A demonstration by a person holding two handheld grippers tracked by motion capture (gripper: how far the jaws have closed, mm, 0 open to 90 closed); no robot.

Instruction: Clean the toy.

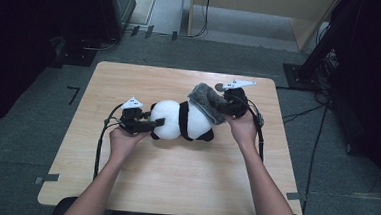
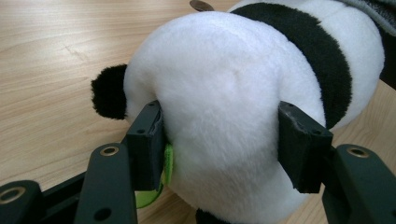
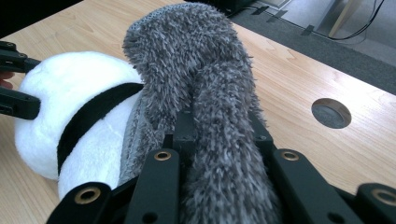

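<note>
Lying on its side near the middle of the wooden surface (image 1: 163, 186), the plush panda (image 1: 182, 120) is held at both ends. The left tongs (image 1: 150, 126) are clenched on its white rounded end, one pad pressing into the fur on each side. The right tongs (image 1: 223, 107) are grasping a grey fuzzy cloth (image 3: 205, 93), which drapes over the panda's other end and touches it.

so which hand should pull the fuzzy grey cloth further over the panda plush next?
Right, probably. The right tongs are shut on the fuzzy grey cloth draped on the black-and-white panda plush. The left tongs clamp the plush's white end, steadying it, apart from the cloth.
</note>
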